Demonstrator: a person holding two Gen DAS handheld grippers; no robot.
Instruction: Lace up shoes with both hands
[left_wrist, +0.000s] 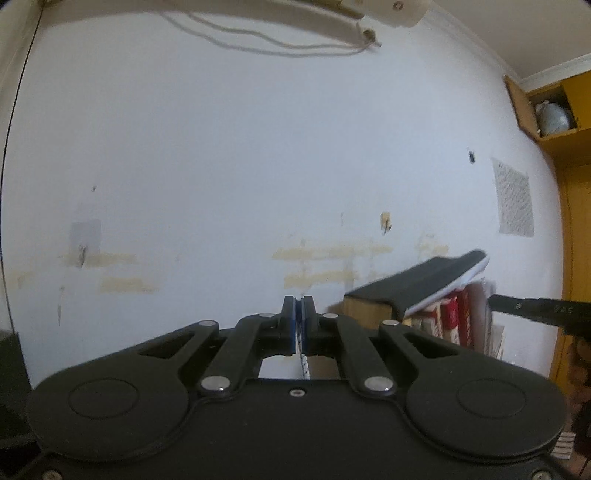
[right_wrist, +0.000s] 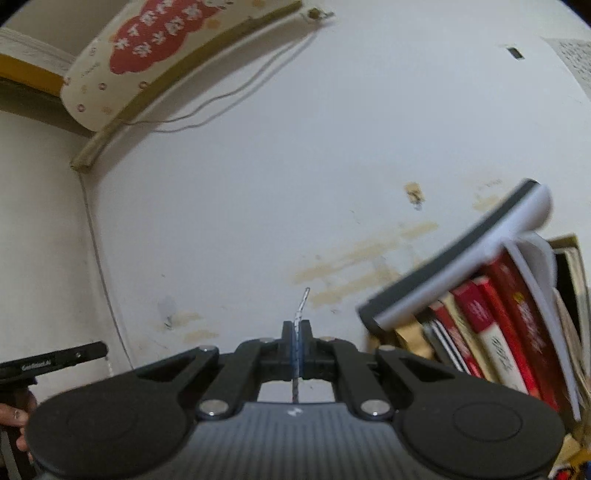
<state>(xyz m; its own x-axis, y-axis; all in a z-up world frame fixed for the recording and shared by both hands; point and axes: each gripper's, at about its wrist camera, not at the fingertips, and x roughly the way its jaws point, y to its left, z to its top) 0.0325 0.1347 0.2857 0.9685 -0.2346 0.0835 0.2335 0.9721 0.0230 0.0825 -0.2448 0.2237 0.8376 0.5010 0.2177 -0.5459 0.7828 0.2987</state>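
Both fisheye views are evenly and fairly dimly lit by soft indoor light, leaving the pale wall (left_wrist: 258, 147) bluish-grey in the left view and warmer cream in the right, with no glare. A hanging cord (left_wrist: 258, 40) casts a faint soft shadow on the wall. Straight lines bow strongly toward the dark rounded corners, and the books (right_wrist: 498, 321) at the right are smeared by motion blur.

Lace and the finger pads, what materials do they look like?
Lace: woven textile, white with dark flecks, ending in a stiff clear tip, probably plastic. Pads on the left gripper's fingers: blue, matte, likely rubber or foam; the look leaves it open.
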